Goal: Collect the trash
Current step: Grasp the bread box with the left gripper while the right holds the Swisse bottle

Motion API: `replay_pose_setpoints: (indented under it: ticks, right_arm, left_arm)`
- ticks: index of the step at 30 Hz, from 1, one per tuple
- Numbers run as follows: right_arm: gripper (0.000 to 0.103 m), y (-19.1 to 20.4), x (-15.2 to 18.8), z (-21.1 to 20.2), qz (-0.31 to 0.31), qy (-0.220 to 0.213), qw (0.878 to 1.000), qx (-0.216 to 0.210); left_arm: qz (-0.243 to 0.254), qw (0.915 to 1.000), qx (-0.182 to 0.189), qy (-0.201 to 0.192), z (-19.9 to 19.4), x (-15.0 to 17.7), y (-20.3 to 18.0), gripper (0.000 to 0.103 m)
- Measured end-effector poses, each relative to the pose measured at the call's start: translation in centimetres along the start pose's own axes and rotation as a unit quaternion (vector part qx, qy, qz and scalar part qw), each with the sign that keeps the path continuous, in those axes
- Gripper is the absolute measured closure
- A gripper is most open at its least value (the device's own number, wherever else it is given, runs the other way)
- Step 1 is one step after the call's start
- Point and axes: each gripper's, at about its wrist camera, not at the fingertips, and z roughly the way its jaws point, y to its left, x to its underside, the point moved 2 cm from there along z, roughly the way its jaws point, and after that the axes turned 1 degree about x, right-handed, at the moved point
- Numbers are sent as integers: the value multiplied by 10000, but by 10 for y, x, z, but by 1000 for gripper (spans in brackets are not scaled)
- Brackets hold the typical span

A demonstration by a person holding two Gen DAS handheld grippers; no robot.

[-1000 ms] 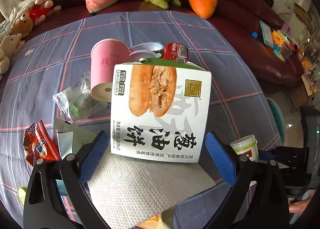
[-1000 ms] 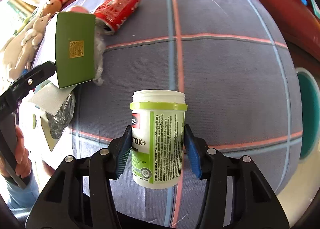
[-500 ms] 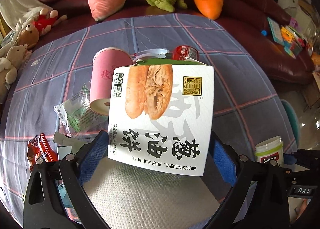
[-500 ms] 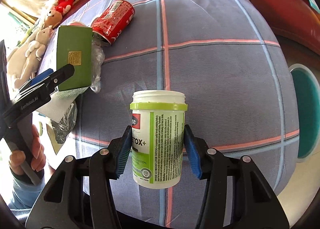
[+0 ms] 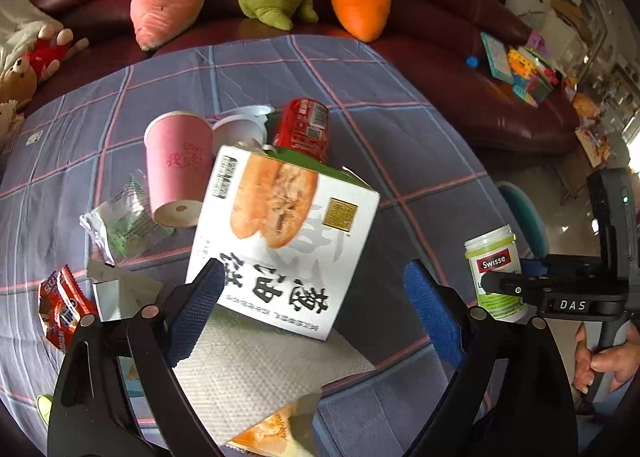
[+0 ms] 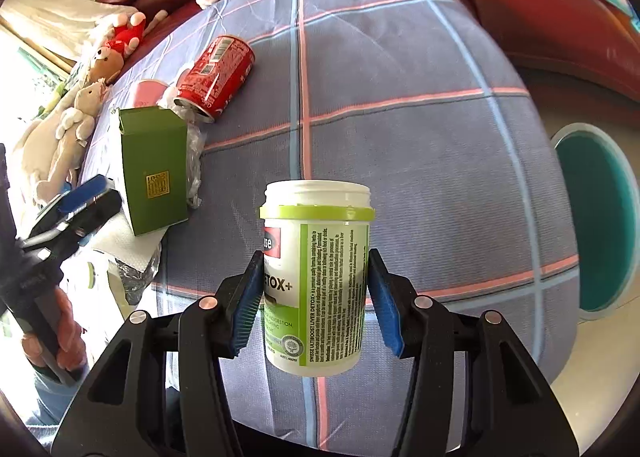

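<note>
A white pastry box (image 5: 280,225) with a green side (image 6: 154,169) stands tilted on a paper towel (image 5: 260,369). It sits between the jaws of my left gripper (image 5: 312,277), which are closing. The left pad (image 5: 196,301) is at the box's lower corner and the right pad (image 5: 432,313) stands apart from it. My right gripper (image 6: 316,257) is shut on a white and green supplement bottle (image 6: 316,281), held above the tablecloth. The bottle (image 5: 496,269) also shows at the right of the left wrist view.
On the checked tablecloth (image 6: 400,137) lie a red can (image 5: 306,129), a pink paper cup (image 5: 178,169), a small white cup (image 5: 240,129), a clear wrapper (image 5: 116,225) and a red snack wrapper (image 5: 64,305). A teal bin (image 6: 596,217) stands beyond the table's right edge. Plush toys line the sofa (image 5: 460,57).
The pastry box has turned and tilted between the left jaws, and its right edge has come away from the right pad. The right gripper has lifted the bottle and shifted across the table.
</note>
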Motion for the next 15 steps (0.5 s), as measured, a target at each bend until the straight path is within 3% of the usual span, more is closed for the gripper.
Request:
replay_pose_setpoints:
  ticks: [3, 7, 15]
  right_arm:
    - [54, 8, -7, -2, -63, -1, 10000, -59]
    - [54, 41, -26, -10, -311, -105, 9991, -267]
    - [54, 146, -72, -19, -1163, -364, 9912, -526]
  left_arm:
    - [-180, 9994, -239, -177, -12, -4, 25, 12]
    - [-484, 9977, -474, -79, -6, -1, 62, 12]
    - [-564, 9976, -376, 153, 5, 15, 84, 12]
